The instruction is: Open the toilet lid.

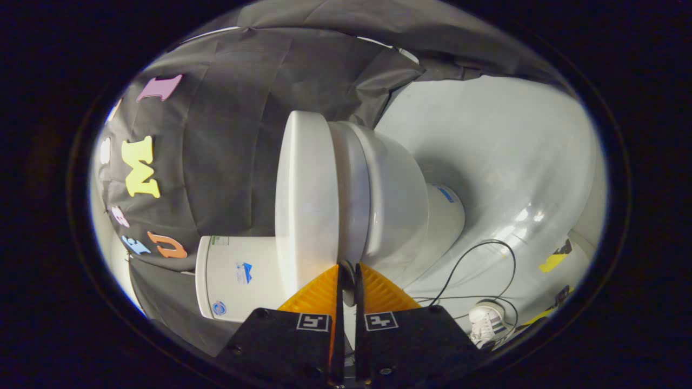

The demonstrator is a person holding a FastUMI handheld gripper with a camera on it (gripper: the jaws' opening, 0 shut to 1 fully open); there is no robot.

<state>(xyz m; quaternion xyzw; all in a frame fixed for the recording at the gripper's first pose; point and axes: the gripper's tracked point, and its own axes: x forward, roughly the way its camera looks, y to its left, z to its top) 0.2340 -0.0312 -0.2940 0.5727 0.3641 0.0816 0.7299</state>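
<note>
Claw view, rolled a quarter turn: the floor [519,162] runs up the side where the shoe lies, the booth wall stands on the opposite side.

Claw [347,266]: fingers drawn nearly together, a thin slit left between them. The tips sit right at the edge of the lid [307,200], where lid and seat [350,189] meet. A small dark piece shows in the slit at the tips; I cannot tell what it is. Cannot tell whether both fingers press on the lid edge, so grip is not confirmed.

Toilet: white, just ahead of the fingers.
- Lid: down, lying flat against the seat, its top face turned toward the wall.
- Seat: pale ring directly under the lid, resting on the bowl [397,200].
- Bowl: tapers to a base [446,216] standing on the floor; a small blue sticker on the base.
- Tank [238,278]: beside the fingers, on the wall side, behind the lid's hinge end; blue marks and a green-edged label on it.

Floor: pale grey, glossy, with light glare. A thin black cable [476,259] loops across it beyond the bowl. A white shoe [486,319] with dark stripes lies near the finger on that side. Yellow and black tape [556,259] lies farther out.
</note>
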